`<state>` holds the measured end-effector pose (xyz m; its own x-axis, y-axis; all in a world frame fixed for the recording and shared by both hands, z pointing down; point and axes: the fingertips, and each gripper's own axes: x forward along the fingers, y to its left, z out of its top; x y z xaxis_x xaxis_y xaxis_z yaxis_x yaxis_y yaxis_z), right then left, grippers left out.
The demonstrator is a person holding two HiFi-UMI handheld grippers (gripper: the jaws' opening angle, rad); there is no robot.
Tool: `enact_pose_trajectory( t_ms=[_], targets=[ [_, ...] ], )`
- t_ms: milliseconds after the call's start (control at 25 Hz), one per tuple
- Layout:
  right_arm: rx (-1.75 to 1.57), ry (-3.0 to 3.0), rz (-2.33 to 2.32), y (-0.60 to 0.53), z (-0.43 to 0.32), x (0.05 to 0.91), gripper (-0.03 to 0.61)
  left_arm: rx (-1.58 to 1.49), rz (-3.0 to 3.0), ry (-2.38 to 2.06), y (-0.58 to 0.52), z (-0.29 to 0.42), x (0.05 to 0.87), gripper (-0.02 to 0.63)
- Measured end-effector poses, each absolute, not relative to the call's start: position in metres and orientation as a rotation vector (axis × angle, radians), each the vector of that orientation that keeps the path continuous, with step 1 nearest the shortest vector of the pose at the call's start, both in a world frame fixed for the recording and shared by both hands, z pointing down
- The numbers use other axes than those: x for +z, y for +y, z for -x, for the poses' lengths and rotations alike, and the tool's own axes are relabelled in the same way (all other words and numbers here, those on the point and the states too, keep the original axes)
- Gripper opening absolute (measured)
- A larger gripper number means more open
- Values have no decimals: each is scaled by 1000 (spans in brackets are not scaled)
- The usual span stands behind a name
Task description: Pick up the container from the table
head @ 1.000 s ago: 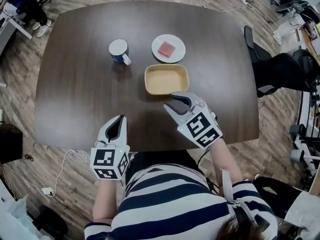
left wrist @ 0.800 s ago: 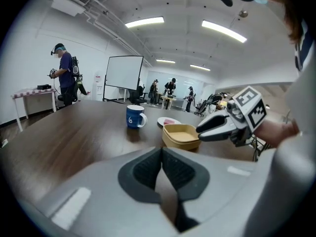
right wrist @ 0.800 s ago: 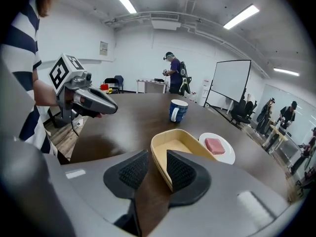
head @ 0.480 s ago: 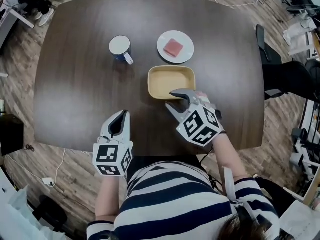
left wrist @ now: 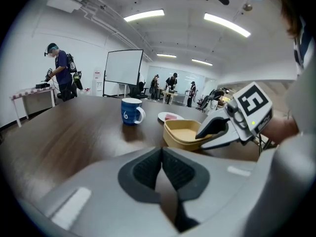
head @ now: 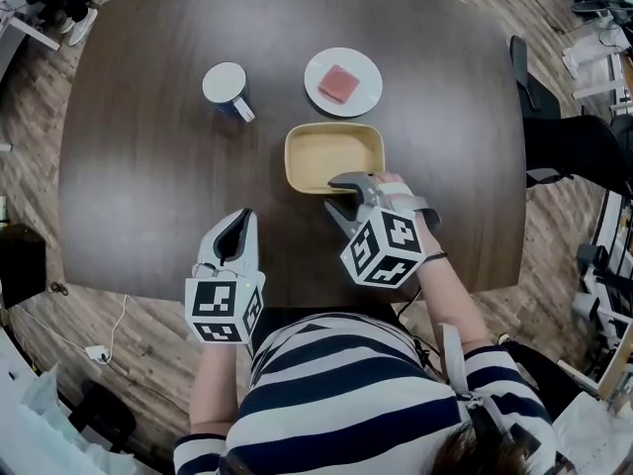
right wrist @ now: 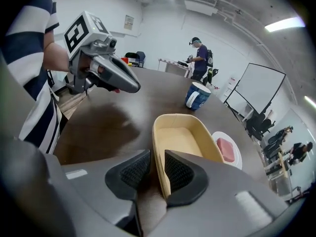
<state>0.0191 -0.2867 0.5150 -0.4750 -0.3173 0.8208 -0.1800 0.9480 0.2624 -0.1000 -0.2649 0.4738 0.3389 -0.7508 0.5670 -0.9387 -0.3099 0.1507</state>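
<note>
- Left tongs hover over the near edge of the counter, jaws pressed together on nothing.
- Right tongs straddle the near wall of the tan container, one jaw inside and one outside. The jaws have just been closing, with a gap at the outer pad.
- The container sits mid-counter, empty.
- Beyond it stand a blue mug and a white plate bearing a pink block.

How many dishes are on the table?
3: a blue mug far left, a white plate holding a pink block beside it, a tan container nearest the person. None seem hidden.
</note>
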Motion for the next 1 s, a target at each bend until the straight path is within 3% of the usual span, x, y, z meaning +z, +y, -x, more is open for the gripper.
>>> enact_pose_trajectory(
  t_ms=[320, 1000],
  targets=[
    [-248, -2041, -300, -284, -16, 522, 28, 565, -2139, -1520, -263, 104, 476, 0],
    [-254, -2065, -376, -268, -14, 502, 25, 506, -2144, -1546, -243, 117, 464, 0]
  ],
)
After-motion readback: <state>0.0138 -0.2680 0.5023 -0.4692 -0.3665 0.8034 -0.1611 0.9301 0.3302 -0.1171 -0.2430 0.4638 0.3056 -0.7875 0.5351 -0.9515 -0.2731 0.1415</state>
